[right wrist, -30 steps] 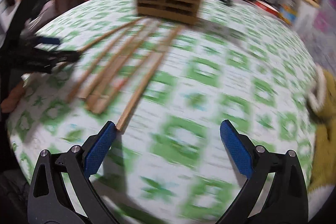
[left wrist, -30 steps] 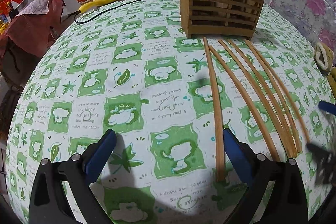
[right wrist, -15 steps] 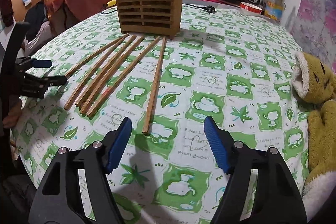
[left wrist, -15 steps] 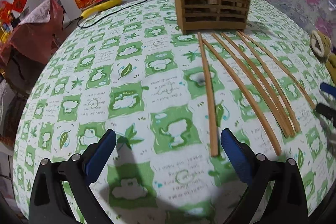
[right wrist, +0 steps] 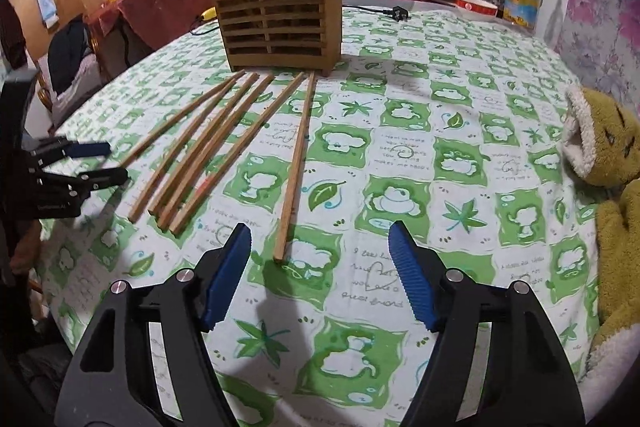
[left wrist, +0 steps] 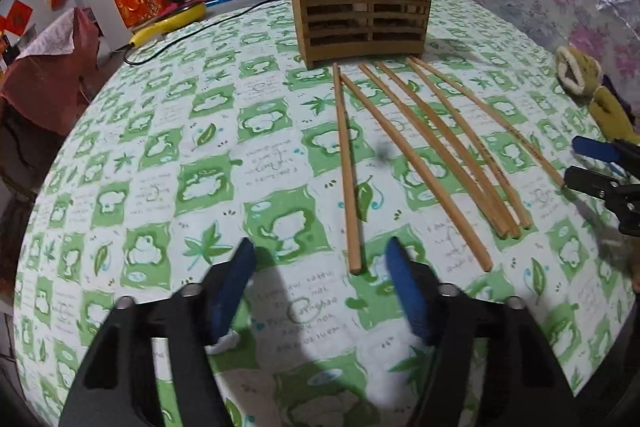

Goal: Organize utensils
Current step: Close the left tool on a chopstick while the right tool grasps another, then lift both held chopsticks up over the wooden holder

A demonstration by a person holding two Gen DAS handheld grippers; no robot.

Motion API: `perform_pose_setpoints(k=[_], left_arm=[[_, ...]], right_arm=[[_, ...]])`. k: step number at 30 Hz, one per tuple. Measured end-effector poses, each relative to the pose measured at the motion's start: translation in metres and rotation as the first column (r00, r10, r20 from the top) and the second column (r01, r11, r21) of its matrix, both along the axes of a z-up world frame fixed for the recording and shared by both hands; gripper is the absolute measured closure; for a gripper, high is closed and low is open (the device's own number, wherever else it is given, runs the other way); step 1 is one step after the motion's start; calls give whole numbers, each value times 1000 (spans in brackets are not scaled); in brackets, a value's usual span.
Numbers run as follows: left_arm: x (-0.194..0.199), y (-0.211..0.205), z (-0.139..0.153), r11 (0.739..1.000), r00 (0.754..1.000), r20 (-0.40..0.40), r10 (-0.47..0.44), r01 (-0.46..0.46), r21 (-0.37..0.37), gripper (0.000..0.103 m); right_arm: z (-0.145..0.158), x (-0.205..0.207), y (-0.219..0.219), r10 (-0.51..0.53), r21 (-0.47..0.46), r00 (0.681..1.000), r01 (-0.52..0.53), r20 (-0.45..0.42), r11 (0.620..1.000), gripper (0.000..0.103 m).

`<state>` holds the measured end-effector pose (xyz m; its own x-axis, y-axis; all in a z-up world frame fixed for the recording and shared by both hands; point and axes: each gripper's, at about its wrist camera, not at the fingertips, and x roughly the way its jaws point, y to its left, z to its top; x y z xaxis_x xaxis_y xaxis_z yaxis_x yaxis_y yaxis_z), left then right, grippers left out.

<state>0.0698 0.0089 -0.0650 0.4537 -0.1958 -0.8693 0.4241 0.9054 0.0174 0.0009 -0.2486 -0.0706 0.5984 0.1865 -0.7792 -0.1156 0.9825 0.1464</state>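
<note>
Chopsticks: six bare wooden chopsticks (left wrist: pixel 424 163) lie loose on the table, fanned out from the foot of the holder toward the near edge; four bunch together, and two lie apart from that bunch, on opposite sides of the fan.
Holder: slatted wooden chopstick holder (right wrist: pixel 280 23) stands upright toward the far edge, a few sticks already leaning inside it.
Left gripper: my left gripper (left wrist: pixel 320 291) hovers over the cloth, jaws apart and just been closing, nothing between them; the nearest single chopstick (left wrist: pixel 347 179) ends just ahead.
Right gripper: my right gripper (right wrist: pixel 320 267) hangs over the near edge, jaws apart and empty, just been narrowing too; its closest stick (right wrist: pixel 296 163) ends just ahead between my pads.
Step in hand: I judge it is lining up a pick.
Doing it well: straddle one stick only, near its end, clamp across the thin shaft, lift level.
Table: green-and-white printed tablecloth (right wrist: pixel 460 163).
</note>
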Motion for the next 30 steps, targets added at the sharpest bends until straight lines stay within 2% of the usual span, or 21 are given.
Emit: perform_pose_setpoints(k=[1, 2, 3, 5, 6, 7, 8, 12, 15, 19, 25, 30], left_arm=[[-1, -1, 0, 1000, 1000, -1, -6, 6, -6, 49], [-2, -3, 0, 1000, 1000, 2, -12, 12, -7, 54], [-2, -5, 0, 1000, 1000, 6, -19, 19, -4, 56], [-2, -8, 1, 999, 999, 10, -35, 35, -8, 69], [-2, -10, 1, 999, 999, 10, -38, 38, -14, 73], [-2, -10, 1, 999, 999, 9, -37, 37, -19, 85], [-3, -11, 1, 999, 999, 9, -32, 32, -26, 97], [-8, -6, 10, 997, 1000, 26, -12, 14, -72, 97], [-12, 0, 28, 996, 998, 69, 7, -1, -91, 97], [-14, 6, 64, 993, 990, 141, 31, -14, -121, 97], [-9, 2, 115, 987, 970, 240, 46, -7, -160, 97], [7, -11, 151, 983, 951, 305, 50, 7, -185, 97]], right_arm=[[-1, 2, 1, 4, 15, 1000, -4, -8, 1000, 34], [-3, 5, 3, 12, 21, 1000, -12, -20, 1000, 39], [-5, 7, 6, 21, 21, 999, -20, -33, 1000, 52], [-10, 11, 11, 23, -10, 998, -24, -64, 1000, 66], [-9, 10, 13, 25, -10, 998, -25, -59, 1000, 86], [-10, 10, 13, 28, -1, 998, -28, -61, 1000, 86], [-10, 9, 13, 22, 2, 998, -22, -59, 1000, 96], [-7, 2, 11, 9, 31, 999, -8, -43, 999, 97], [9, -6, 9, 2, 39, 1000, -2, 10, 999, 97], [45, -13, 6, -10, 37, 993, 6, 119, 999, 97], [106, -7, 1, -41, 70, 958, 22, 284, 997, 97], [137, 18, 1, -55, 98, 937, 22, 346, 995, 97]])
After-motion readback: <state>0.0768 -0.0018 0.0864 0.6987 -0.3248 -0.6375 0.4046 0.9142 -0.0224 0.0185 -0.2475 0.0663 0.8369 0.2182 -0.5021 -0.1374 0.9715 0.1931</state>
